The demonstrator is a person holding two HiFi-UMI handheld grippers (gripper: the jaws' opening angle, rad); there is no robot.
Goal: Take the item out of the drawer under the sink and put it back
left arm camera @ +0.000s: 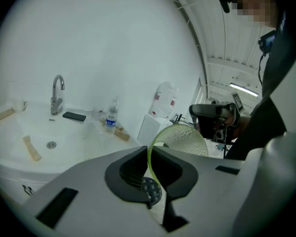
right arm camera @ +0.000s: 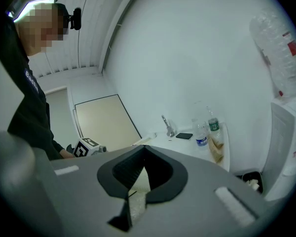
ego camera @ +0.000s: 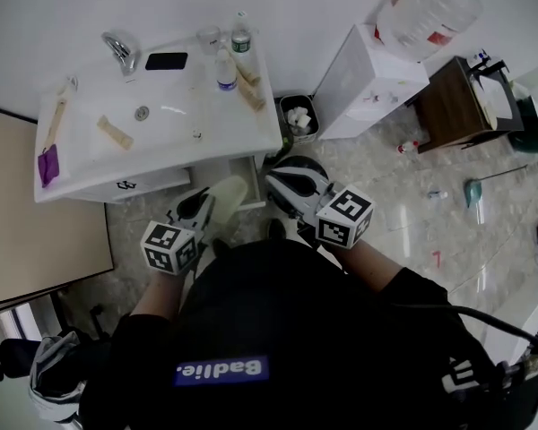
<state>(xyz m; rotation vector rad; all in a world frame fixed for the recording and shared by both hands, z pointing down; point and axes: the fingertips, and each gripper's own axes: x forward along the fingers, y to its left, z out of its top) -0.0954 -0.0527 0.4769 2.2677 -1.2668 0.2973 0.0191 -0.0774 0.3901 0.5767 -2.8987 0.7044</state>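
Note:
My left gripper (ego camera: 206, 206) (left arm camera: 150, 154) is shut on the thin green rim of a pale, see-through dotted bowl (ego camera: 229, 193) (left arm camera: 188, 139). It holds the bowl in the air in front of the white sink cabinet (ego camera: 117, 186). The drawer (ego camera: 254, 179) under the sink's right end stands pulled out a little. My right gripper (ego camera: 283, 184) (right arm camera: 144, 152) is close on the right of the bowl, and its jaws meet at the tips with nothing between them. That gripper also shows in the left gripper view (left arm camera: 214, 115).
On the sink top (ego camera: 90, 164) are a faucet (ego camera: 120, 51), a black phone (ego camera: 166, 61), two bottles (ego camera: 240, 34), wooden brushes (ego camera: 115, 133) and a purple item (ego camera: 47, 165). A small bin (ego camera: 298, 117), a white cabinet (ego camera: 368, 77) and a brown table (ego camera: 455, 106) stand to the right.

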